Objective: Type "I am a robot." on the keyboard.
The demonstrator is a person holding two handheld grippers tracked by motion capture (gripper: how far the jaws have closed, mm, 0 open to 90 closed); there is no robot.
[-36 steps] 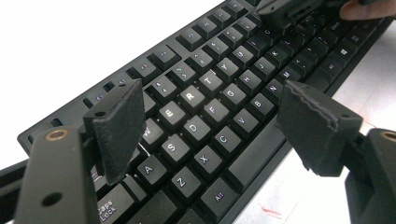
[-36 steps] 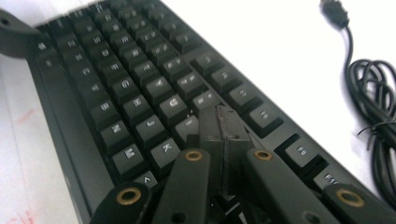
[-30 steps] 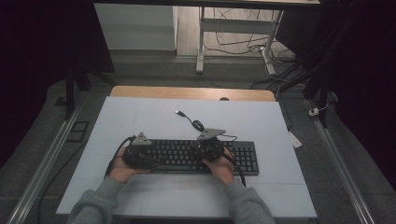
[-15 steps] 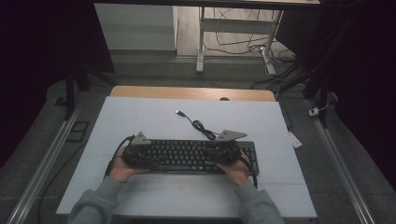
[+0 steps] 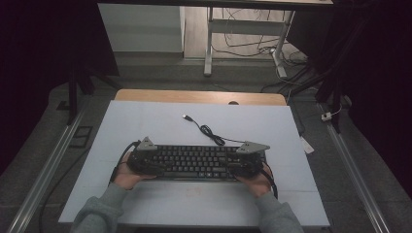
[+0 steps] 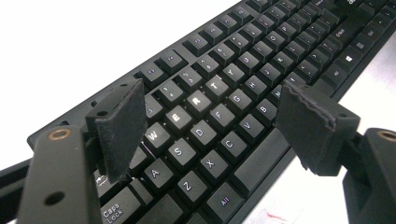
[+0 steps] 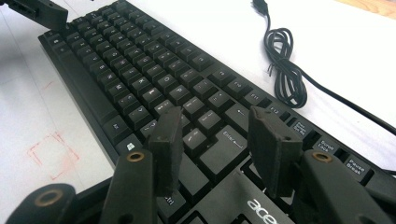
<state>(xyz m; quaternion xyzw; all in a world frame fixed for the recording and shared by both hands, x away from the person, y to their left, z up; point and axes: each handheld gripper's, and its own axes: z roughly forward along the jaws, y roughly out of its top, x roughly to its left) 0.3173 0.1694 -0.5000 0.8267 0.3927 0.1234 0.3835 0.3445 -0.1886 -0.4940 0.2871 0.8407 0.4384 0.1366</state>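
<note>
A dim room with cables on the floor surrounds a white-topped desk. A black keyboard lies flat near the desk's 6 o'clock edge, its cable coiled just beyond toward 12 o'clock, ending in a loose plug. The left claw hangs over the keyboard's 9 o'clock end, above the letter keys, its jaws wide apart with nothing between them. The right claw sits over the 3 o'clock end near the Enter key; its jaws have just been opening and stand apart, gripping nothing.
</note>
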